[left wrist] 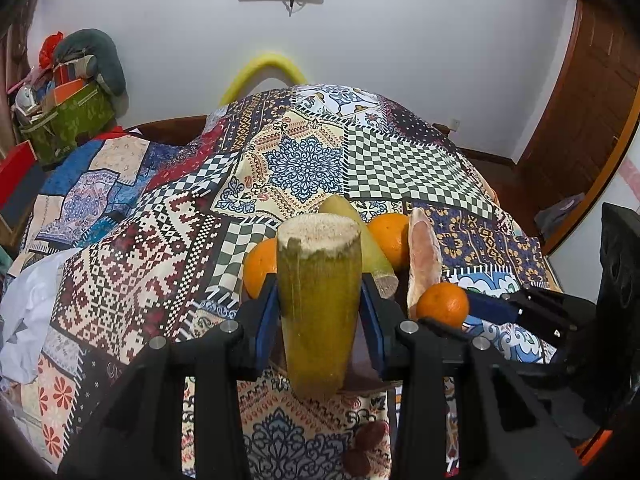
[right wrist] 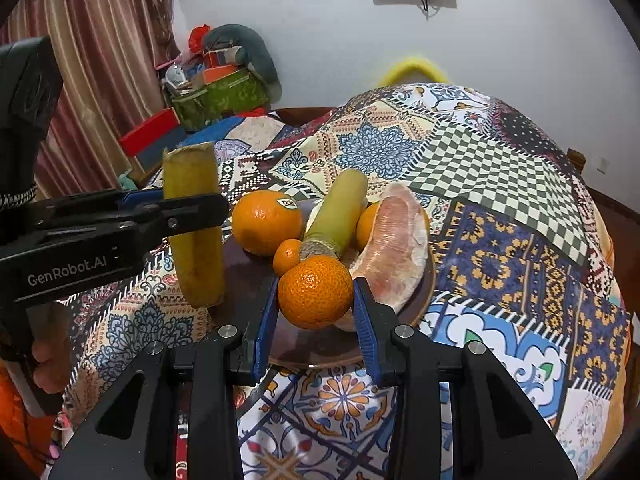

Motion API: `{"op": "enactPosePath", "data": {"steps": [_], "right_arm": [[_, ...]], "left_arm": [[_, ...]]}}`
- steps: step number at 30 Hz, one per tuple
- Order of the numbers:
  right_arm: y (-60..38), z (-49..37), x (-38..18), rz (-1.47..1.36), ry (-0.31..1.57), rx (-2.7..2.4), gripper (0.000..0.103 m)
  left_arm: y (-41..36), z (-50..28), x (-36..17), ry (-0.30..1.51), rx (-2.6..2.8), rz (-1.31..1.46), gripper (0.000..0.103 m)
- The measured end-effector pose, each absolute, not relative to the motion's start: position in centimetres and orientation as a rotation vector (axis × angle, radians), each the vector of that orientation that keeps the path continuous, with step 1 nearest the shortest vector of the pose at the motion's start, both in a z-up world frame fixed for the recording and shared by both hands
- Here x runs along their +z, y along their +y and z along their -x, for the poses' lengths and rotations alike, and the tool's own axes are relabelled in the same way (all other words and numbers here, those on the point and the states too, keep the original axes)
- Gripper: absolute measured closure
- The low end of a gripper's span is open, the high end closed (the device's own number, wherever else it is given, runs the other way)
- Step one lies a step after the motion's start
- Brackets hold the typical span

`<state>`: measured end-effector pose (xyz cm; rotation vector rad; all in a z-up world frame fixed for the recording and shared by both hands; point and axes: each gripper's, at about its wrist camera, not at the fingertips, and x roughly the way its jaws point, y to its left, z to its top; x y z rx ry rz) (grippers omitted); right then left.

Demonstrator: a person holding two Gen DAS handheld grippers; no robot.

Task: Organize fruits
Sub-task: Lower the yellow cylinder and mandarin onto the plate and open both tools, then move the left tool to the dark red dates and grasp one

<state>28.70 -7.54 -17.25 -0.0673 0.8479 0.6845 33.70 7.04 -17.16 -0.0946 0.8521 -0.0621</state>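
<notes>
My left gripper (left wrist: pixel 319 304) is shut on an upright yellow-green sugarcane piece (left wrist: pixel 318 300), held over the left part of the dark plate (right wrist: pixel 248 280); it also shows in the right wrist view (right wrist: pixel 194 224). My right gripper (right wrist: pixel 316 300) is shut on a mandarin (right wrist: pixel 315 292), also seen from the left wrist (left wrist: pixel 443 305), just above the plate's front. On the plate lie a big orange (right wrist: pixel 266 222), a small mandarin (right wrist: pixel 288 256), a second sugarcane piece (right wrist: pixel 340 212), another orange (right wrist: pixel 368 226) and a pomelo wedge (right wrist: pixel 394 244).
The table is covered with a patchwork cloth (right wrist: pixel 480 184). Two brown dates (left wrist: pixel 366 446) lie on the cloth near me. A green bag of clutter (right wrist: pixel 220 96) and red boxes (right wrist: pixel 150 134) stand at the far left. A yellow chair back (left wrist: pixel 264 74) rises behind the table.
</notes>
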Motion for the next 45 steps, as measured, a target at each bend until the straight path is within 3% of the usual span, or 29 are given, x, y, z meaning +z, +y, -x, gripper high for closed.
{"op": "enactPosePath", "data": {"steps": [29,45], "right_arm": [[-6.4,-29.5,-18.8,0.092,0.924,0.695,0.068],[-9.0,-25.9,-13.5,0.090,0.824,0.655,0.067]], "left_arm": [[8.0,-34.3,-18.7,0.906,-0.069,0.112,0.065],[7.4,-28.4,-14.2,0.833,-0.045,0.099,0.065]]}}
